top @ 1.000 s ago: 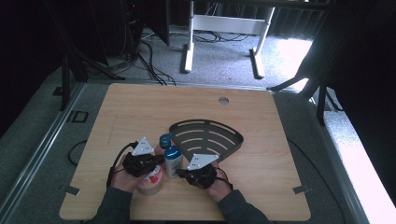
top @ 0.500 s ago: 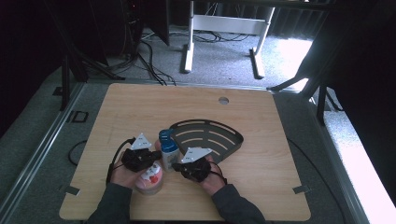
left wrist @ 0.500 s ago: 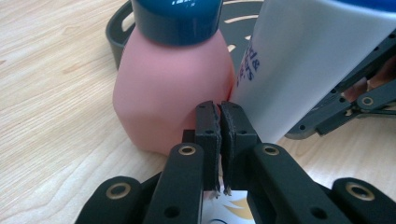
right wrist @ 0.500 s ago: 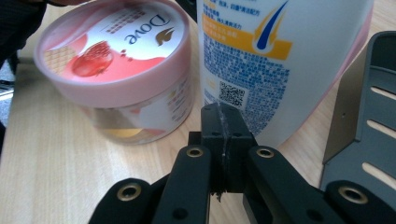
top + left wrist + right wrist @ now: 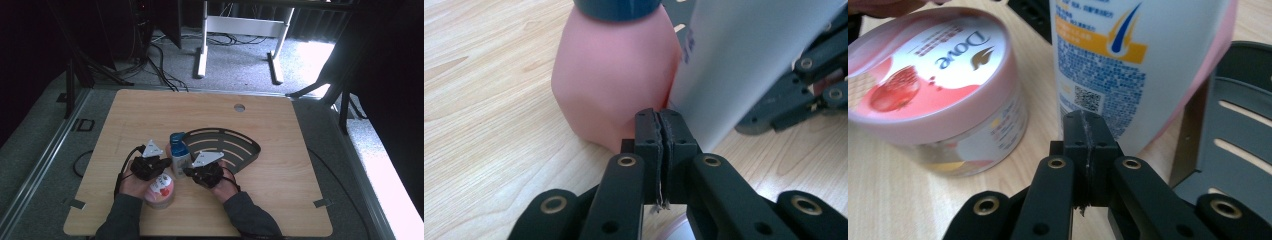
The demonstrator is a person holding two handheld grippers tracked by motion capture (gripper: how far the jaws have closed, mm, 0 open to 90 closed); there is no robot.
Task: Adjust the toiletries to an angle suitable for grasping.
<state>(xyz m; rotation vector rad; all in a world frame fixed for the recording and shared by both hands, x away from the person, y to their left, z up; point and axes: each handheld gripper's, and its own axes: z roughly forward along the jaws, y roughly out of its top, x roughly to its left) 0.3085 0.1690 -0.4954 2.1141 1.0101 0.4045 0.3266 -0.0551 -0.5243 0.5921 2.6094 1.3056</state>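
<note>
A white shampoo bottle (image 5: 180, 160) stands near the table's front, with a pink bottle (image 5: 614, 75) with a dark blue cap close against it. My left gripper (image 5: 159, 165) is at its left side. In the left gripper view its jaws (image 5: 659, 117) are pressed together with nothing between them, having just closed the last bit, tips at the pink bottle's base beside the white bottle (image 5: 749, 60). My right gripper (image 5: 189, 171) is shut and empty at the bottle's right; its tips (image 5: 1087, 125) are right in front of the white bottle's label (image 5: 1118, 60).
A pink-lidded Dove jar (image 5: 160, 190) (image 5: 933, 75) sits under the left hand near the front edge. A black slotted corner shelf (image 5: 230, 147) (image 5: 1238, 125) lies right of the bottles. The table (image 5: 150, 115) has a round hole (image 5: 239, 107) at the back.
My right hand has shifted left and a little away from the front edge, closing in on the white bottle. The left hand has stayed about where it was.
</note>
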